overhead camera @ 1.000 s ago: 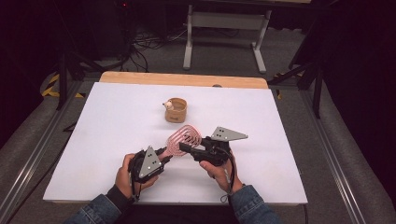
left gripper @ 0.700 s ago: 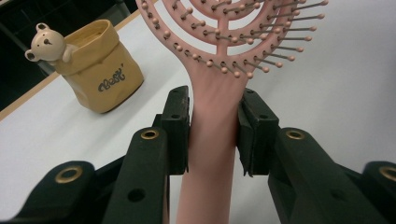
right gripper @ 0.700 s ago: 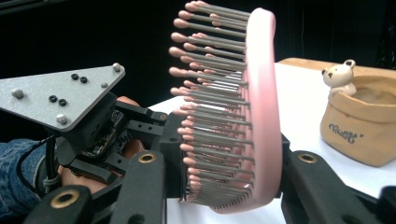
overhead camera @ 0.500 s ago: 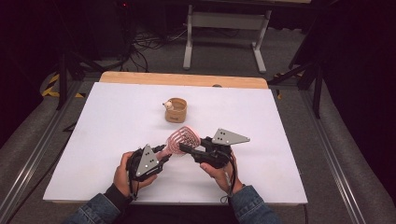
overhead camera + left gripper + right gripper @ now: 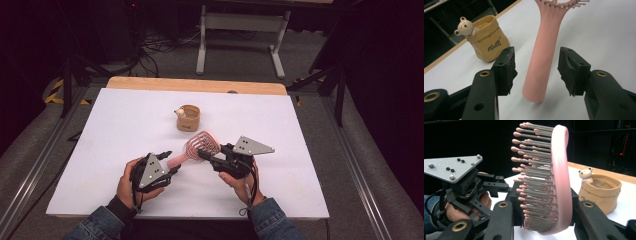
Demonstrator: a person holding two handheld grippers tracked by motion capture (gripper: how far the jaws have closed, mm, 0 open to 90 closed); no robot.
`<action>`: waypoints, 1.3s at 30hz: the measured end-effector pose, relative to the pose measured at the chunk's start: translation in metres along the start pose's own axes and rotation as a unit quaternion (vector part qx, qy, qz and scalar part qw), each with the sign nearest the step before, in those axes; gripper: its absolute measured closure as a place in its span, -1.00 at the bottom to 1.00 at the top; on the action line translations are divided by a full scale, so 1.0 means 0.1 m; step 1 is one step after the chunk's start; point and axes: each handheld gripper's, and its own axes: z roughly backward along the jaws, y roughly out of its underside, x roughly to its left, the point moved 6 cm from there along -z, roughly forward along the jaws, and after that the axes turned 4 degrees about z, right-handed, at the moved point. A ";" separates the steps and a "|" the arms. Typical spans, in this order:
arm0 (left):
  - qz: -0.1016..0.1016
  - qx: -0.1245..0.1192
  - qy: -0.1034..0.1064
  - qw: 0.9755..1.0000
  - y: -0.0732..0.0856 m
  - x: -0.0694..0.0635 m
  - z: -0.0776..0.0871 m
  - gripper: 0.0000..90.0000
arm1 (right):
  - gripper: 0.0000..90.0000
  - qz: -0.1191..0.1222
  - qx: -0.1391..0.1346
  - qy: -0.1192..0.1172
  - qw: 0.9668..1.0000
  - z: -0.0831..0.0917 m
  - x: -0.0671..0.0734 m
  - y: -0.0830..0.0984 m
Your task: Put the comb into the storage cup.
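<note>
A pink hairbrush (image 5: 199,145) is held just above the white table, its bristled head (image 5: 554,182) on edge between the pads of my right gripper (image 5: 207,156), which is shut on it. The brush's handle (image 5: 544,62) slopes down toward my left gripper (image 5: 171,162). In the left gripper view, the jaws of the left gripper (image 5: 536,66) stand on either side of the handle with a gap on both sides. They have just been opening. A tan bag-shaped cup with a small bear (image 5: 188,118) stands farther back on the table.
The white tabletop (image 5: 100,130) stretches wide to the left and right of both hands. A wooden strip (image 5: 200,86) runs along its far edge. Beyond it are a dark floor, cables and a metal stand (image 5: 240,30).
The brush's head has risen from lying flat on the table to standing on edge in the right gripper. The left jaws have opened off the handle.
</note>
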 end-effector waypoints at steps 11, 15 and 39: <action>0.000 -0.002 0.011 1.000 0.04 0.07 0.03 -0.21 | 0.41 0.013 -0.005 0.024 1.000 0.08 -0.08 -0.05; 0.006 -0.003 0.009 1.000 0.06 0.11 0.04 -0.29 | 0.41 0.015 -0.007 0.026 1.000 0.09 -0.10 -0.06; 0.048 -0.028 0.023 0.998 0.15 0.36 0.17 -0.78 | 0.41 0.034 -0.018 0.069 0.997 0.25 -0.20 -0.16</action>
